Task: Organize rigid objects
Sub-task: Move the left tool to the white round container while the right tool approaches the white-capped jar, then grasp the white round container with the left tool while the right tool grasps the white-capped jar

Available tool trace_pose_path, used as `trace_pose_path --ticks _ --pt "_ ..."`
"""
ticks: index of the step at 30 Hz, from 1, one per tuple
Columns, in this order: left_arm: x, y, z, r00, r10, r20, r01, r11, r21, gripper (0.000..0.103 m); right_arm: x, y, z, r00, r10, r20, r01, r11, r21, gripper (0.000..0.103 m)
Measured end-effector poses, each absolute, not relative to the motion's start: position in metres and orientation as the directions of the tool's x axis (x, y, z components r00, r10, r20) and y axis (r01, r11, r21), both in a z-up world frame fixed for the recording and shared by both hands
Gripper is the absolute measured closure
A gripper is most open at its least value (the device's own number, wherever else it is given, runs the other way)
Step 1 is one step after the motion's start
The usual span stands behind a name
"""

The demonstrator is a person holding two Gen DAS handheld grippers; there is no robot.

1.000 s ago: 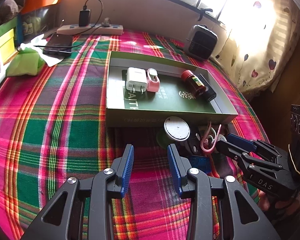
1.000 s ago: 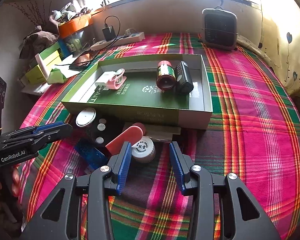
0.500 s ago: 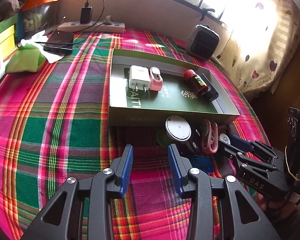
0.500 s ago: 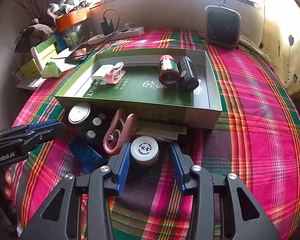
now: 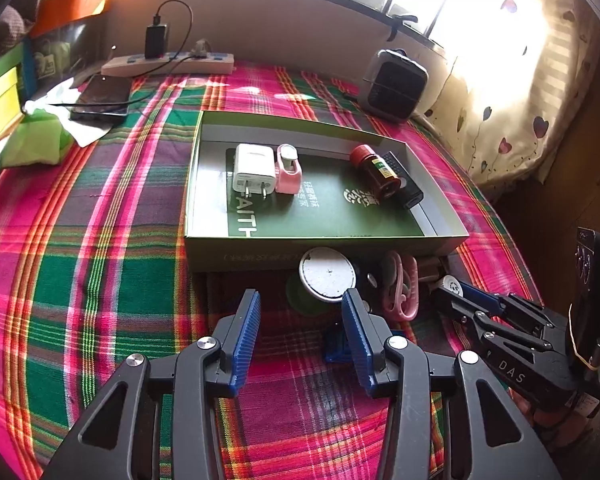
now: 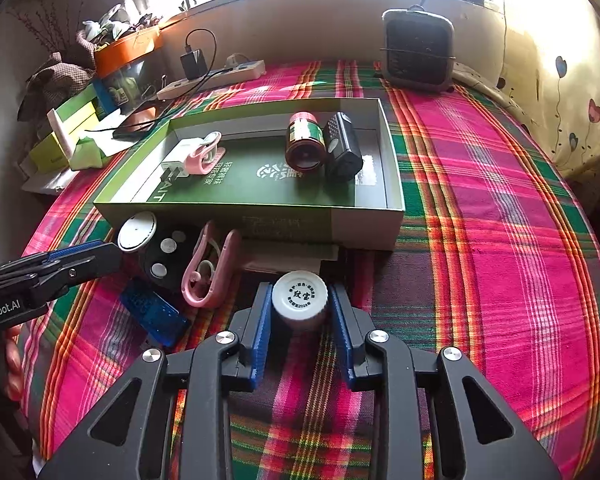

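Note:
My right gripper (image 6: 300,312) is closing around a small white-capped bottle (image 6: 299,295) on the plaid cloth, and both blue pads touch its sides. My left gripper (image 5: 300,300) is opening with nothing between its fingers; a green jar with a white lid (image 5: 327,280) stands just ahead of its tips. Beyond both lies the green tray (image 5: 204,216), holding a white charger plug (image 5: 254,168), a pink holder (image 5: 288,166), a red-brown bottle (image 5: 374,170) and a black device (image 5: 406,184). In front of the tray lie a pink clip (image 6: 204,276), a blue stick (image 6: 152,312) and a black disc (image 6: 164,256).
A small grey heater (image 6: 416,50) stands at the back right. A power strip (image 5: 168,65) with a plugged charger, a phone (image 5: 102,98) and green and yellow boxes (image 6: 76,120) crowd the back left. A curtain (image 5: 520,100) hangs on the right.
My right gripper moved forward over the white-capped bottle and its jaws narrowed onto it. The pink clip shifted beside the black disc. My left gripper's jaws widened.

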State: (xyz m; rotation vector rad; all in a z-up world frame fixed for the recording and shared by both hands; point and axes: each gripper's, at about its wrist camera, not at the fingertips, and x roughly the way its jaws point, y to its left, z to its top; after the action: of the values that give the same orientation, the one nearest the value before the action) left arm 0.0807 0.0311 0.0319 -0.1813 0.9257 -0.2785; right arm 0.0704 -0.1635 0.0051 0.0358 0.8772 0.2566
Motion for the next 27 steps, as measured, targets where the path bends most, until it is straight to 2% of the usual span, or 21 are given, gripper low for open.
trace_pose_path --ticks 27 --pt "0.101 0.009 0.03 0.593 -0.198 -0.78 0.13 0.98 -0.15 0.061 0.063 -0.183 0.005 0.614 0.256 -0.747 -0.187 0.966 0.178 0.073"
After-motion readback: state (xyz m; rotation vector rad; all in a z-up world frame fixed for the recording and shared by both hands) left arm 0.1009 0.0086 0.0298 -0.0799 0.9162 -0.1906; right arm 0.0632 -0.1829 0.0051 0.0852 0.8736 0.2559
